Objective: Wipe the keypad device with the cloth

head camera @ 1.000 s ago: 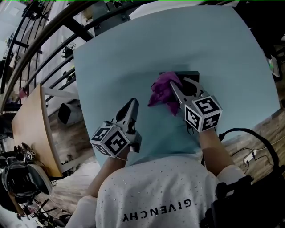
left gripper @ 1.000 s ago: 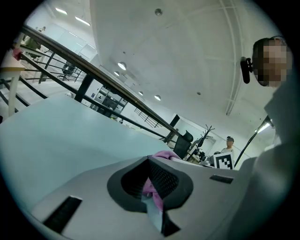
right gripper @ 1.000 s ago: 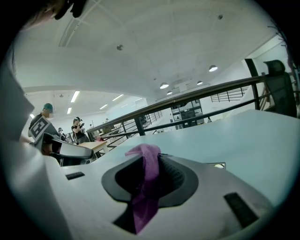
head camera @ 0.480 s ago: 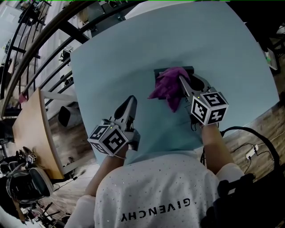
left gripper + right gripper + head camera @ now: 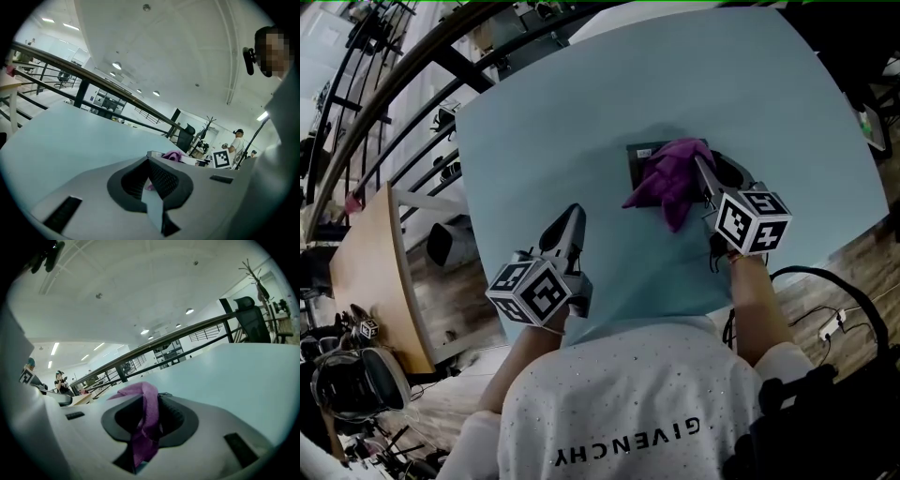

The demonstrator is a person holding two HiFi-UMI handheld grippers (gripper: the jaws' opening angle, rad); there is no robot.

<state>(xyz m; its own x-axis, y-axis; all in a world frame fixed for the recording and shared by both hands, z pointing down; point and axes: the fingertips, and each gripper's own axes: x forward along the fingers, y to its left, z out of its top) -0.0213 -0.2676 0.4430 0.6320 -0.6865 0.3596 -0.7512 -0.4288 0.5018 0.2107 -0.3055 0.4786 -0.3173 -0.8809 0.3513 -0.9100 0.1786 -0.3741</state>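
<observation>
The dark keypad device [image 5: 641, 159] lies flat near the middle of the pale blue table [image 5: 581, 112]. A purple cloth [image 5: 672, 177] drapes over its right part and hangs from my right gripper [image 5: 705, 172], which is shut on the cloth [image 5: 146, 420]. In the right gripper view the cloth runs up between the jaws of the right gripper [image 5: 151, 401]. My left gripper [image 5: 572, 221] rests apart, near the table's front left, shut on nothing. Over the tips of the left gripper [image 5: 149, 161] I see the cloth [image 5: 172, 154] and device [image 5: 154, 154] far off.
A wooden desk [image 5: 366, 272] stands to the left below the table, past a dark railing [image 5: 403, 84]. Cables [image 5: 825, 323] lie on the floor at the right. An office chair [image 5: 251, 315] and people [image 5: 236, 143] are in the background.
My right gripper has dragged the cloth rightward across the device, so the device's left part now shows. The left gripper has stayed where it was.
</observation>
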